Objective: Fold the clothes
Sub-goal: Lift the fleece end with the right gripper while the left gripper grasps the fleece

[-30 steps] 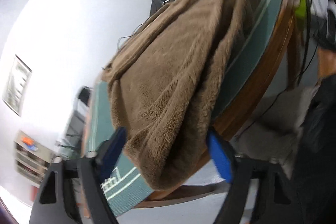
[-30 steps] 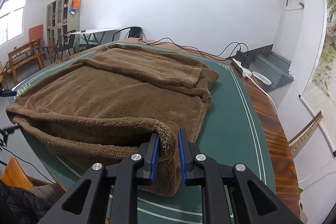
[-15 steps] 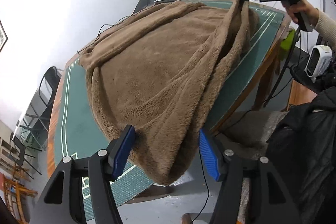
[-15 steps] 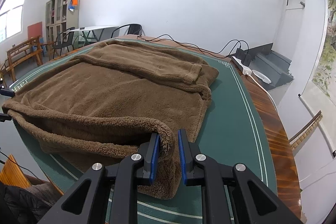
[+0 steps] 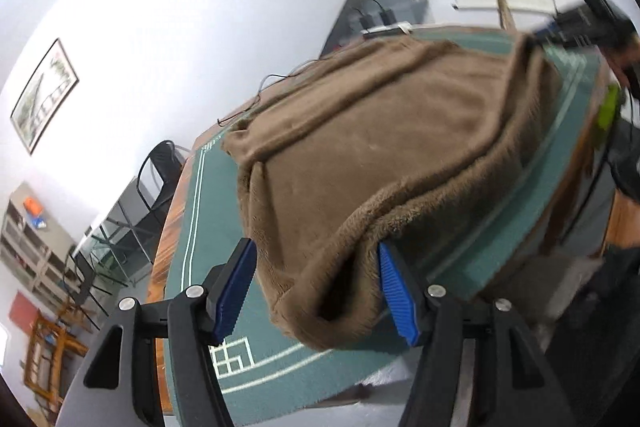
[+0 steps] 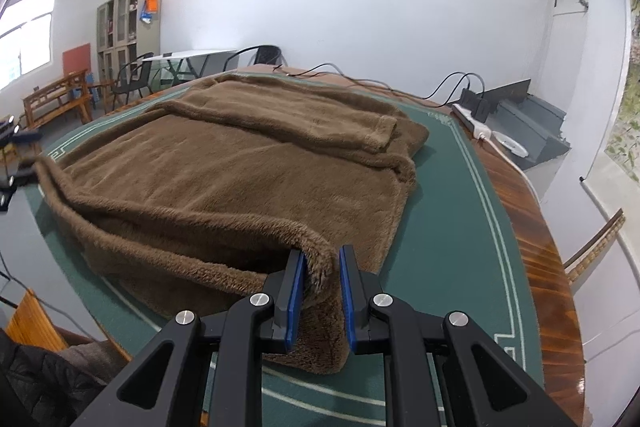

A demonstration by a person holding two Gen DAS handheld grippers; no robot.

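Note:
A brown fleece garment [image 6: 240, 171] lies spread on the green table [image 6: 452, 227], with a sleeve folded across its far part. My right gripper [image 6: 319, 297] is shut on the near hem corner and holds it a little above the cloth. In the left wrist view the same garment [image 5: 380, 155] fills the middle. My left gripper [image 5: 316, 287] is open, its blue pads on either side of the other hem corner, which hangs at the table's edge. The right gripper [image 5: 576, 31] shows far off, holding the opposite corner.
The table [image 5: 200, 227] has a green mat with white border lines and a wooden rim. A power strip with cables [image 6: 476, 123] lies at its far right edge. Chairs [image 6: 132, 75], a bench and a cabinet stand beyond the table.
The left gripper has tilted and moved in, its open pads now straddling the hem corner. The right gripper has lifted its held corner slightly; the hem between the grippers is drawn straighter.

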